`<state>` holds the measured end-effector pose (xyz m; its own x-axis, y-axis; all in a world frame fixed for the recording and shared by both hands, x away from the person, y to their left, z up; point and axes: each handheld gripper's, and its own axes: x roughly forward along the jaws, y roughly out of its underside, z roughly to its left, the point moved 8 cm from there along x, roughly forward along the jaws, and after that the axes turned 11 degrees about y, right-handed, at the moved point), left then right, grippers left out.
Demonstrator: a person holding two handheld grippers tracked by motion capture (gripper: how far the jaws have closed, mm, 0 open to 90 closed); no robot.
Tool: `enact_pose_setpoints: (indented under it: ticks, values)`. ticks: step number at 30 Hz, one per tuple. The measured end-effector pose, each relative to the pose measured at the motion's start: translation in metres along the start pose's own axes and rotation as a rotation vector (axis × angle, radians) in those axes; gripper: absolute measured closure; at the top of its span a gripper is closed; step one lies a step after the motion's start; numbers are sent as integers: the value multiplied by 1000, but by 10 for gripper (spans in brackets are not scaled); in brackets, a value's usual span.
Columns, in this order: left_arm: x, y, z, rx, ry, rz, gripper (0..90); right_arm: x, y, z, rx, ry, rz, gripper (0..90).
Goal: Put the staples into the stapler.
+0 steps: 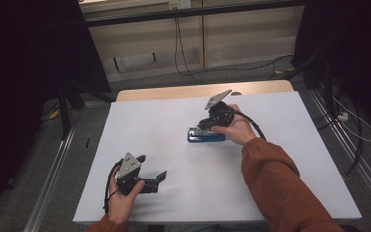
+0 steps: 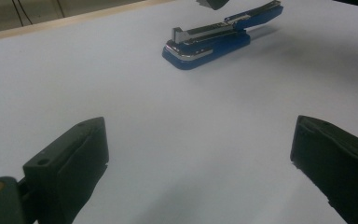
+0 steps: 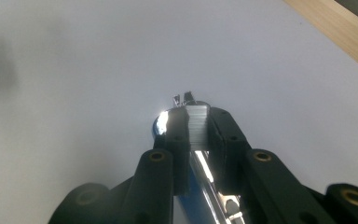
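A blue stapler [image 1: 205,136] with a silver metal top lies on the white table [image 1: 164,116], a little right of the middle. My right gripper [image 1: 206,127] reaches onto it from the right and is shut on it. In the right gripper view its black jaws clamp the stapler's silver upper part [image 3: 198,123] from both sides. My left gripper [image 1: 152,166] is near the table's front left, open, with nothing between its fingers. The left gripper view looks between its wide-apart jaws toward the stapler [image 2: 214,44], whose top arm is raised at an angle under the right gripper [image 2: 213,3].
A wooden strip [image 1: 198,90] borders the table's far edge. Black cables [image 1: 183,53] hang along the back wall and trail over the floor at the right. Dark stands rise on both sides of the table.
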<state>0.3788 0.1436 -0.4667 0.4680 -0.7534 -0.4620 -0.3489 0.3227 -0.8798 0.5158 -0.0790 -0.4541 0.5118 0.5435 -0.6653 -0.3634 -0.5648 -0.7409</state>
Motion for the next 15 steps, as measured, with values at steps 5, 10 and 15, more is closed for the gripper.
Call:
enact_pose_setpoints:
  ticks: [5, 10, 15]
  values:
    - [0, -1, 0, -3, 2, -7, 43, 6, -4, 5, -57, -4, -10, 793]
    - [-1, -1, 0, 5, -6, -7, 43, 10, -7, 6, -81, 1, -9, 793]
    - [-1, -1, 1, 1, -8, -7, 43, 12, -7, 3, -103, -6, -9, 793]
